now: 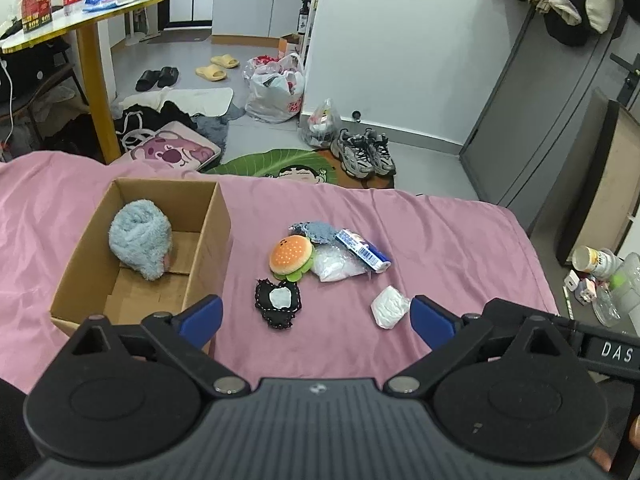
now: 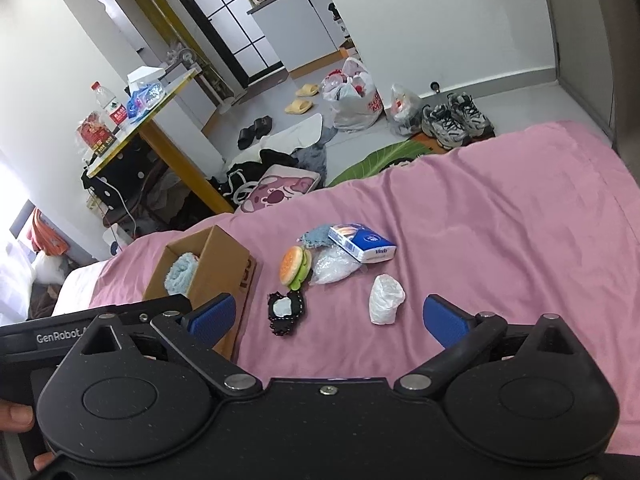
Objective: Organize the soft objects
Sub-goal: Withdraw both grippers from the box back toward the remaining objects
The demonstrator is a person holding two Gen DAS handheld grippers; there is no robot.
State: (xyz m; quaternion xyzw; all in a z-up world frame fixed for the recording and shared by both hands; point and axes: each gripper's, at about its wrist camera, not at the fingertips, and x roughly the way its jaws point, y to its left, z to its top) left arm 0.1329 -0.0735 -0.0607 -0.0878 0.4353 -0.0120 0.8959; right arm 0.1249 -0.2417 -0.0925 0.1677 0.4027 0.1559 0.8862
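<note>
— Six soft things: fluffy blue roll (image 1: 140, 242) inside cardboard box (image 1: 208, 216); burger plush (image 1: 291, 257), black pouch (image 1: 279, 303), white wad (image 1: 389, 306), tissue pack (image 1: 363, 250), clear bag (image 1: 335, 265) on pink sheet (image 1: 440, 232).

— Tongs?

— Left gripper (image 1: 316, 320) and right gripper (image 2: 327, 316) both spread wide, empty, hovering short of pouch and wad. Box at left.

"DAS" on right gripper (image 1: 608, 350), "GenRobot" on left gripper (image 2: 60, 336), "Vinda" on tissue pack (image 2: 362, 242)
</note>
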